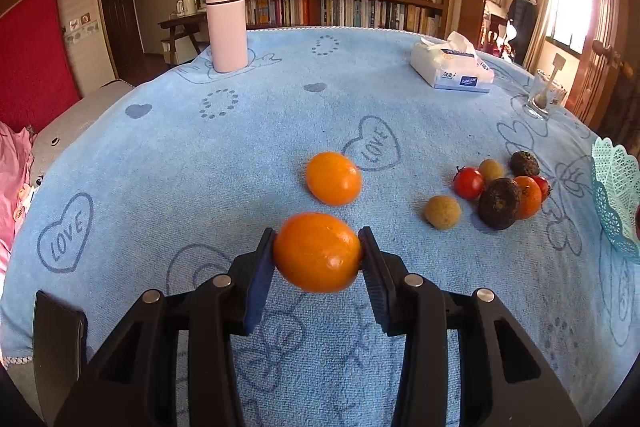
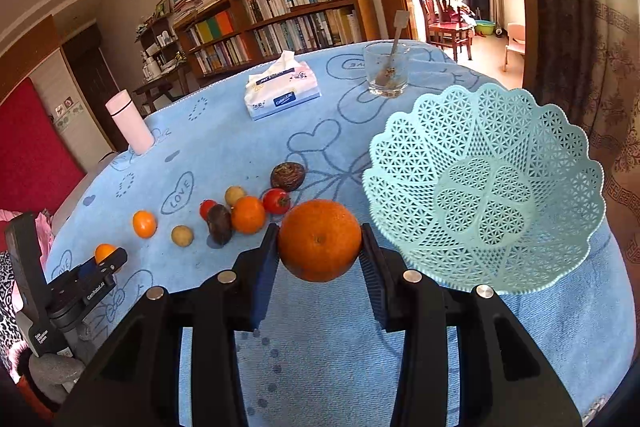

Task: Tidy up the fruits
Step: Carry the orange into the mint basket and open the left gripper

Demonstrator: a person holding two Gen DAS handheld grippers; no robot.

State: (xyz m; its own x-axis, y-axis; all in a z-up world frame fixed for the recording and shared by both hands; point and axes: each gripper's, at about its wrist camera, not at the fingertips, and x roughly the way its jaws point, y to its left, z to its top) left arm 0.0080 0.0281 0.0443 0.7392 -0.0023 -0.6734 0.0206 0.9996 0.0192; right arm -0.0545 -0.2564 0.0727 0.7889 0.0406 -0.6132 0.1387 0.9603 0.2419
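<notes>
While its two black fingers press against either side of a small orange (image 1: 317, 251), the left gripper (image 1: 318, 253) holds the fruit just above a blue towel tablecloth (image 1: 200, 187) printed with "LOVE" hearts. Seen from the left wrist, a second small orange (image 1: 334, 178) lies on the cloth just beyond the held one. Off to the right sits a loose cluster: a cherry tomato (image 1: 468, 182), two tan longans (image 1: 443, 211), two dark wrinkled passion fruits (image 1: 499, 203) and another small orange (image 1: 529, 197) touching the nearer passion fruit. A pink flask (image 1: 226, 26) stands upright at the far left of the table, a tissue pack (image 1: 452, 69) at the far right, with a drinking glass (image 1: 542, 99) holding a spoon near it. Only an edge of the mint lattice basket (image 1: 614, 203) shows at the right border.

From the right wrist, the right gripper (image 2: 319, 239) is clamped on a larger orange (image 2: 319, 239), held beside the rim of the mint lattice basket (image 2: 488, 187), which stands bare. The fruit cluster lies to the left on the cloth, and farther left the left gripper (image 2: 105, 255) appears with its orange between its fingers. A bookcase (image 2: 280, 11) fills the background.
</notes>
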